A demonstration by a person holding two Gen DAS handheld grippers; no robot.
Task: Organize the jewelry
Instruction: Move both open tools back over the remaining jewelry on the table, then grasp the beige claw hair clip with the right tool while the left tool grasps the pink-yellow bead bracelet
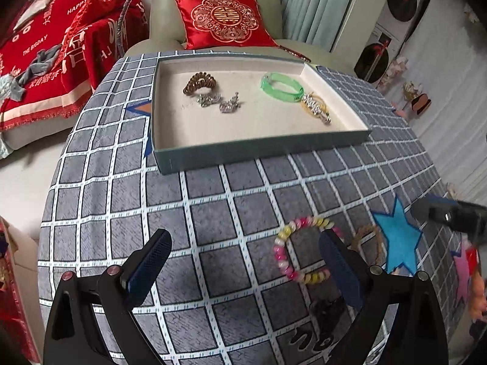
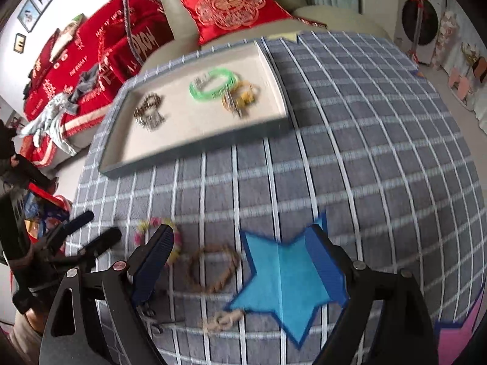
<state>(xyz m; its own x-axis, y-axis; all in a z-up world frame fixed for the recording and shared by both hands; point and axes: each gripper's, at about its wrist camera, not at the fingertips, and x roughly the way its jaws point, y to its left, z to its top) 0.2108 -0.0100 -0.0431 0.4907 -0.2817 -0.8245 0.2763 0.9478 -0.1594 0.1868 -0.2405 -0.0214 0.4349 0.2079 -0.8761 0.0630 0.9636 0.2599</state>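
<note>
A shallow tray [image 1: 243, 155] with a cream lining sits at the far side of the checked tablecloth. In it lie a brown coil tie [image 1: 199, 82], silver clips [image 1: 219, 101], a green bangle [image 1: 281, 86] and a yellow tie with a silver clip [image 1: 316, 108]. A pink and yellow bead bracelet [image 1: 284, 251] lies on the cloth by my open left gripper [image 1: 243, 261], partly behind its right finger. A tan braided bracelet [image 2: 214, 269] lies between the fingers of my open right gripper [image 2: 239, 261], with a small tan piece [image 2: 223, 319] below it. The tray [image 2: 194, 149] also shows in the right wrist view.
Blue star patches [image 1: 398, 237] and a pink one [image 2: 456, 337] are stuck on the cloth. A dark item [image 1: 327, 311] lies near my left gripper's right finger. A sofa with a red cushion [image 1: 223, 21] stands behind the table. The right gripper [image 1: 450, 216] shows at the left view's edge.
</note>
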